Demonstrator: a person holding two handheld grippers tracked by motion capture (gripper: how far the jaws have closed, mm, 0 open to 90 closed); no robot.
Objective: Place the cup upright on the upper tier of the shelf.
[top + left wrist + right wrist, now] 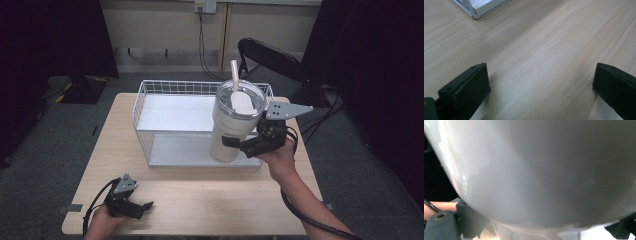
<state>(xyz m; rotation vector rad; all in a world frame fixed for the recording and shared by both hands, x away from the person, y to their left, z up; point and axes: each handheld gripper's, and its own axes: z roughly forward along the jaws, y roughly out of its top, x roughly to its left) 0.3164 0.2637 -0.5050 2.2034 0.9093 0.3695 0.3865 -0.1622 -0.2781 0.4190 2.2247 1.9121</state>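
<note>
A cream tumbler (233, 127) with a clear lid and a pale straw (234, 75) is at the right end of a white wire basket (145, 100), leaning slightly. My right gripper (236, 145) is shut on its lower body from the right side. In the right gripper view the tumbler's wall (544, 170) sits close against the camera, between the two black jaws at the bottom corners. I cannot tell whether its base touches the basket's lower shelf. My left gripper (145, 206) rests low at the table's front left, open with nothing between its fingers (466, 90).
The light wooden table (210, 200) has bare room in front of the basket. A corner of the basket (479, 7) shows at the top of the left gripper view. A black chair (270, 57) stands behind the table at the right, with dark curtains on both sides.
</note>
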